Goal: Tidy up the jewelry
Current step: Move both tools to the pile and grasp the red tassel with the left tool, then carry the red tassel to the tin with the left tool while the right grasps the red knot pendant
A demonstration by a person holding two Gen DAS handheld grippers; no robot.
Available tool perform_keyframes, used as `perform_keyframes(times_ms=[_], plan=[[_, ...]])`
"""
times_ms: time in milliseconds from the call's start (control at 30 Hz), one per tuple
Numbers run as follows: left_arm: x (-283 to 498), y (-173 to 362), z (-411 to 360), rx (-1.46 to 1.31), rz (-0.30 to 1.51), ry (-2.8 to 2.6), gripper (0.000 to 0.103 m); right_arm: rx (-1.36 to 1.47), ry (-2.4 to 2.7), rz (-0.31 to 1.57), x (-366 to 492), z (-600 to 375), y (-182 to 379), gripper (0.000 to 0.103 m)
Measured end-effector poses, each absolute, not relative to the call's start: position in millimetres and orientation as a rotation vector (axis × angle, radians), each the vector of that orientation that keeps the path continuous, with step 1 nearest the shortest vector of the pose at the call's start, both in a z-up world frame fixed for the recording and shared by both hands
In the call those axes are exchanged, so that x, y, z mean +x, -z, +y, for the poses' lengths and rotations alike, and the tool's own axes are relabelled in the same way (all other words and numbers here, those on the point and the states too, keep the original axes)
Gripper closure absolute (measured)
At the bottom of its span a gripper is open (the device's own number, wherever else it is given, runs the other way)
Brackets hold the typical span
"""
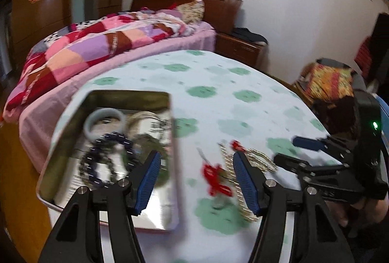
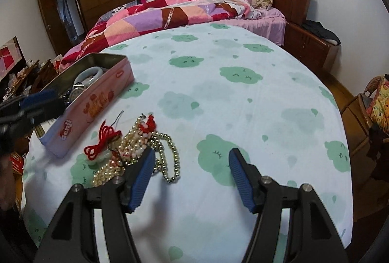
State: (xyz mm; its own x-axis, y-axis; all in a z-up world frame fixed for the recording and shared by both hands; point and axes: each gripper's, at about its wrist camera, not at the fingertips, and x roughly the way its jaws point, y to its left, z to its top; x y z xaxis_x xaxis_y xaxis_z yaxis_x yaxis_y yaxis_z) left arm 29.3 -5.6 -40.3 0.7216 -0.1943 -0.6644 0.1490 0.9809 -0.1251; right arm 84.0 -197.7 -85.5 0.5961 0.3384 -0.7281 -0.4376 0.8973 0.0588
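My left gripper point(image 1: 197, 180): jaws spread wide, nothing between them.
Tin point(image 1: 56, 161): near left on the counter point(image 1: 243, 83), holding a pale bangle point(image 1: 104, 119) and dark bead bracelet point(image 1: 107, 161).
Loose pile: red cord piece point(image 1: 215, 176) and gold bead strands point(image 1: 261, 161), right of the tin.
My right gripper point(image 1: 289, 150): far right, fingers parted.

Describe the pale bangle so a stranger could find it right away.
Start at the table with the green cloud cloth, then the open pink tin at its left edge. The bangle lies at the tin's far end: a thick, smooth, pale ring, unlike the beaded strands beside it.

Pink tin point(image 2: 97, 102) (green-clouded cloth point(image 2: 218, 97))
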Motion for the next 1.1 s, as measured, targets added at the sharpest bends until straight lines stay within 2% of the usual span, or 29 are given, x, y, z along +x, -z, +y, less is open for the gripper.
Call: perform_keyframes(times_ms=[33,100,200,367,533,567,600,633,1100], plan=[[27.2,41.8,-13.1,-0.049,0.748,0.205,0.042,-0.129,-0.451,0.812,83.1,-198.9,85.0,0.037],[25.4,47.4,-24.6,-0.029,0.771,0.231,0.055,-0.121,-0.454,0.806,81.2,-201.5,85.6,0.037],[27.1,59.2,-37.1,-0.006,0.819,0.255,0.067,-0.120,-0.459,0.804,79.4,-202.0,87.3,0.037],[30.8,72.0,-44.8,0.000,0.868,0.272,0.078,-0.121,-0.464,0.803,78.1,-200.6,88.7,0.037],[34.9,82.3,-51.3,0.011,0.899,0.271,0.078,-0.119,-0.463,0.796,77.4,-199.6,88.2,0.037],[35.9,83.6,-51.2,0.010,0.902,0.267,0.084,-0.119,-0.464,0.795,76.8,-199.7,88.3,0.037],[36.5,84.4,-50.8,0.010,0.903,0.264,0.098,-0.118,-0.464,0.794,76.8,-199.4,88.5,0.037],[36.9,84.9,-50.4,0.010,0.903,0.262,0.103,-0.118,-0.464,0.795,76.8,-200.5,88.2,0.037],[24.8,33.8,-26.1,-0.035,0.722,0.241,0.103,-0.117,-0.460,0.798,77.8,-200.7,87.6,0.037]])
